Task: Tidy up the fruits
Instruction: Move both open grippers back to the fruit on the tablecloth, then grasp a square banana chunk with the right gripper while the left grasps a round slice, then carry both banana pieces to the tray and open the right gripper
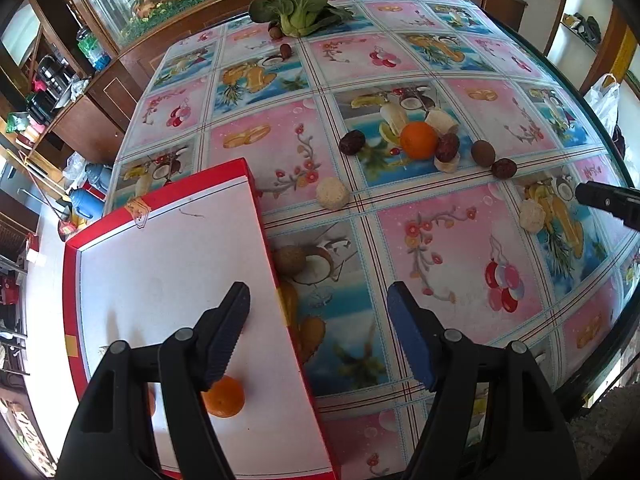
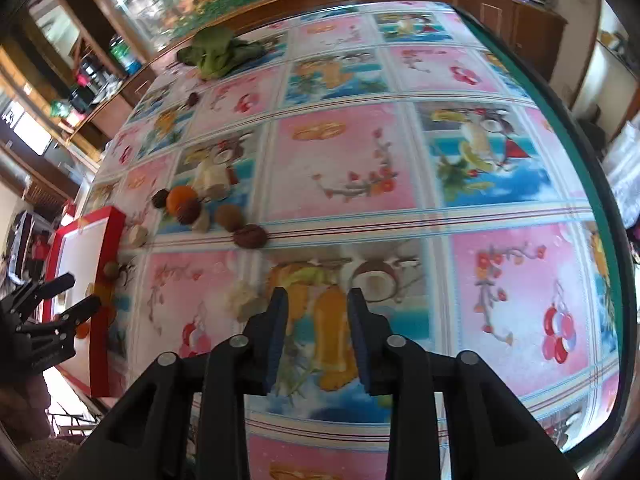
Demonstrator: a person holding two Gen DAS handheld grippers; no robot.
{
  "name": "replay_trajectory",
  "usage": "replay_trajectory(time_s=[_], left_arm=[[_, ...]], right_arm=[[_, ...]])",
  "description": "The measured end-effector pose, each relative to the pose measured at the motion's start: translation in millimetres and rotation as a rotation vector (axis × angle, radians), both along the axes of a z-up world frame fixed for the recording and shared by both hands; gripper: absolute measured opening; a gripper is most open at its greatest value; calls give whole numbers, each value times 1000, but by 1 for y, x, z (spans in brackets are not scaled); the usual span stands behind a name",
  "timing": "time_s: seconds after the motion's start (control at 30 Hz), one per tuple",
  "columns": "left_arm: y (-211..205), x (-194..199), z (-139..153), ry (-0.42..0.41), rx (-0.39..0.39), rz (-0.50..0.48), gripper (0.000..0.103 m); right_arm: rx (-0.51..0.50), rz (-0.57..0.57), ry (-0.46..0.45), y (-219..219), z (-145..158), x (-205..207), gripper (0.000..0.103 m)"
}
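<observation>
A red-rimmed white box [image 1: 172,264] lies at the table's left; an orange [image 1: 224,397] rests in it under my left gripper [image 1: 320,300], which is open and empty above the box's right wall. Another orange [image 1: 419,140] sits mid-table among dark dates [image 1: 352,142], a brown kiwi [image 1: 483,153] and pale cut pieces [image 1: 332,194]. A kiwi [image 1: 289,259] lies against the box's side. My right gripper [image 2: 317,300] is open and empty, hovering over the table beside a pale piece [image 2: 244,300]; it also shows in the left wrist view [image 1: 592,196].
A green leafy vegetable [image 1: 298,10] lies at the table's far edge with small brown fruits [image 1: 285,52] near it. The table carries a fruit-print cloth [image 1: 460,248]. Wooden cabinets [image 1: 100,92] stand behind and left. A white plastic bag [image 1: 604,100] hangs at right.
</observation>
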State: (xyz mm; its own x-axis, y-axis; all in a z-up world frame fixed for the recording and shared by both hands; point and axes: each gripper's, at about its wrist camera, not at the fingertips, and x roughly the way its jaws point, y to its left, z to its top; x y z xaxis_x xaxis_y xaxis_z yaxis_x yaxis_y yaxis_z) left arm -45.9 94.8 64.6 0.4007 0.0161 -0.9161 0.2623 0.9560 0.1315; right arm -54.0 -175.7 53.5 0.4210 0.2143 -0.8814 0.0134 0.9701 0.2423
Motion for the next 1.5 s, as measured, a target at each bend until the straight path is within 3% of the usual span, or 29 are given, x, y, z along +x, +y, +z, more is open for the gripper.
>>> replay_trajectory(time_s=[0.23,0.4,0.53,0.7,0.83,1.07,1.2,1.27,1.5], left_arm=[[29,3,9,-20,21,59,72],[49,3,26,-44,-52,52,72],[29,-2,27,-27,-103,-23,72],[5,10,16,41,-189,-39,72],[-9,35,15,-2,-160,-78,72],[-8,82,-18,80,-139,-46,69],[-5,91,-36,131,-131,-18,60],[-3,94,-44,157,-140,-9,50],[-4,97,-45,141,-145,-9,35]], right_arm=[[21,143,47,35,-9,14,37],[27,151,108,46,-24,27,37],[42,158,124,45,-29,26,35],[47,176,140,46,-33,25,34],[29,184,129,46,-32,21,31],[18,191,117,41,-32,11,25],[24,172,113,32,-33,4,20],[28,163,111,28,-33,1,20],[27,156,101,25,-32,-4,18]])
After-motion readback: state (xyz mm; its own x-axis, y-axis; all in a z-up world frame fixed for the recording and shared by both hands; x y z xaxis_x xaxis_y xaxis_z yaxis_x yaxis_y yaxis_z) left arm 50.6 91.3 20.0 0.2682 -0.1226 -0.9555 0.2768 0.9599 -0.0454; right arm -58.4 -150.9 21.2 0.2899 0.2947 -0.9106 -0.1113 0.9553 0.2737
